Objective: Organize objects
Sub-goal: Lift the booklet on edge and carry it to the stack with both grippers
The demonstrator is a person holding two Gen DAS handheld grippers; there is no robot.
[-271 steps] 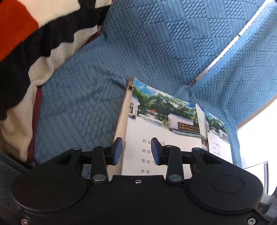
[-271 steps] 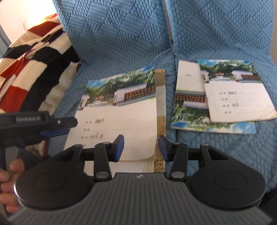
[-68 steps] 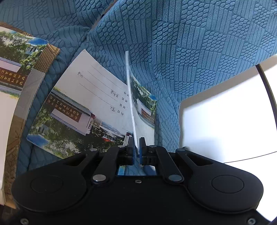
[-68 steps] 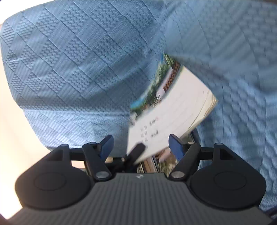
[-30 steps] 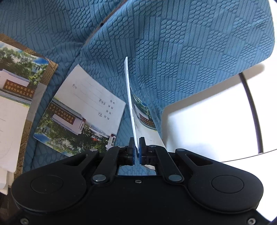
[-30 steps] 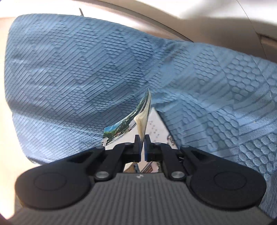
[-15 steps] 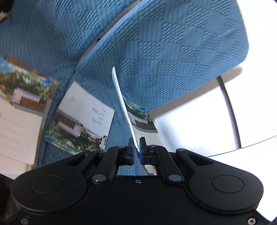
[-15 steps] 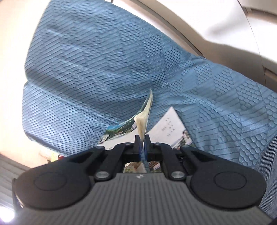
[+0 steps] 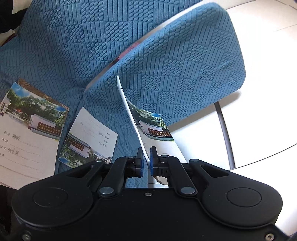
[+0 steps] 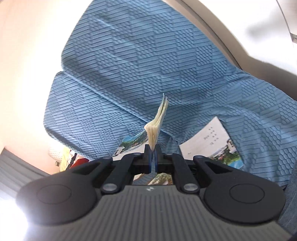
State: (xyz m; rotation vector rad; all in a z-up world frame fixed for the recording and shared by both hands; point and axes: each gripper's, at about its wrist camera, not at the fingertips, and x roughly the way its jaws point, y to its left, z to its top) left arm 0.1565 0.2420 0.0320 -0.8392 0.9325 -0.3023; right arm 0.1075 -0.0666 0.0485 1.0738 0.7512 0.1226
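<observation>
My left gripper [image 9: 146, 160] is shut on a thin exercise book [image 9: 154, 128] with a photo cover, held edge-up above the blue quilted sofa [image 9: 167, 64]. Below it, a second small book [image 9: 89, 142] lies flat on the seat, and a larger book [image 9: 27, 135] rests at the left. In the right wrist view my right gripper [image 10: 152, 159] is shut on a thicker book [image 10: 157, 122] with fanned cream pages, lifted off the sofa [image 10: 130, 64]. The small book [image 10: 211, 142] shows on the seat to its right.
A white floor [image 9: 263, 92] with a dark curved line lies past the sofa's right armrest. A striped blanket corner [image 9: 7, 14] shows top left. In the right wrist view a pale wall [image 10: 27, 55] is at the left, with clothes [image 10: 65, 157] beyond the sofa end.
Both grippers have risen with their books: the seat and the flat books look smaller and lower in both views. The right gripper has rolled, tilting its view of the sofa back.
</observation>
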